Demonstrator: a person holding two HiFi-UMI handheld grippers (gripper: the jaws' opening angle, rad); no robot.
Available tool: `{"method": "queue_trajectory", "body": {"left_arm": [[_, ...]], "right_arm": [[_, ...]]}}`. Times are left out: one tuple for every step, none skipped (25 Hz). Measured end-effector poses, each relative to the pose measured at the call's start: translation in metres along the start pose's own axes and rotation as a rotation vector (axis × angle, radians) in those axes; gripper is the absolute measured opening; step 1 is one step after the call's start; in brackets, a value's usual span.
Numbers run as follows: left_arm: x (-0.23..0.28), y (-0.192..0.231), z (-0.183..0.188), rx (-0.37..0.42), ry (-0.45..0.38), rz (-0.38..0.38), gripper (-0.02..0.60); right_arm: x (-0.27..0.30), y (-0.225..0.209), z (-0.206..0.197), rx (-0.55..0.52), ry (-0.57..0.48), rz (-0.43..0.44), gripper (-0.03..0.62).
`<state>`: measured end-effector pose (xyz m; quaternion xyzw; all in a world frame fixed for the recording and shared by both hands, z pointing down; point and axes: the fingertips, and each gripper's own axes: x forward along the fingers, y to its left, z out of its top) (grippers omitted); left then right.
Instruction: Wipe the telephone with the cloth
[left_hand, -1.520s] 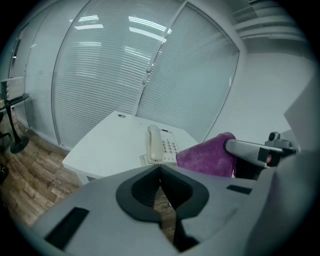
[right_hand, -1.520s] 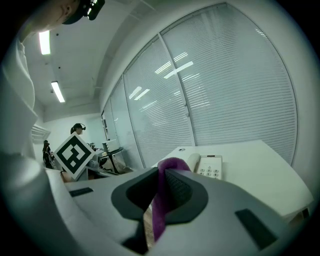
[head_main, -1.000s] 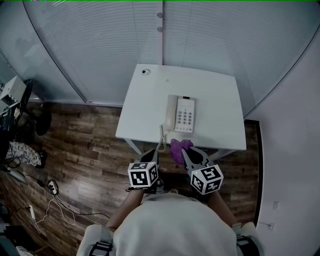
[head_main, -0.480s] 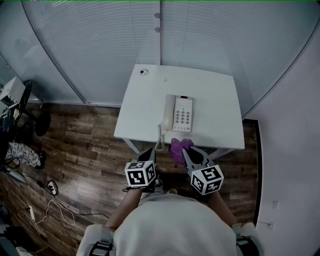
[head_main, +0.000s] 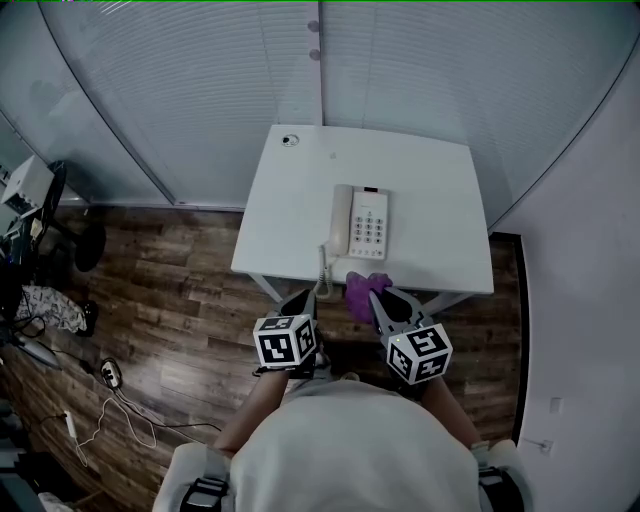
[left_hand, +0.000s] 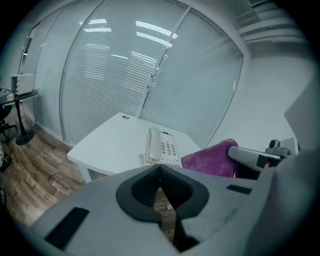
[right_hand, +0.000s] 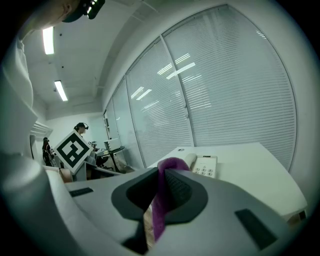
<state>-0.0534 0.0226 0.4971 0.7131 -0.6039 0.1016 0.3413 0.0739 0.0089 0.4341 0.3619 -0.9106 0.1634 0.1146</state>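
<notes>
- A white surface (head_main: 290, 210) stands against a wall of glass panels (head_main: 200, 80) covered by closed horizontal blinds.
- The floor (head_main: 170, 290) is dark wood planks, with loose cables (head_main: 108, 375) lying at the left.
- A plain pale wall (head_main: 590, 280) runs along the right.
- Strip lights (right_hand: 48, 40) glow on the ceiling.

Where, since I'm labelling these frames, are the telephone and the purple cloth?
telephone (head_main: 370, 225): head view, on its keypad.
purple cloth (head_main: 364, 289): head view, on its bunched middle.
</notes>
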Motion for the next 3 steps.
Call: {"method": "queue_trajectory", "body": {"left_arm": [[0.0008, -0.0011, 0.0014, 0.001, -0.002, -0.003, 0.021], [0.0015, -0.0019, 0.0029, 0.001, -0.003, -0.004, 0.021], [0.0021, -0.0025, 0.0043, 0.001, -0.004, -0.006, 0.021]], "right_arm": [[0.0, -0.0013, 0.0019, -0.005, -0.001, -0.001, 0.043], [0.0003, -0.0025, 0.0038, -0.011, -0.001, -0.001, 0.043], [0.0006, -0.0035, 0.0057, -0.016, -0.002, -0.002, 0.044]]}}
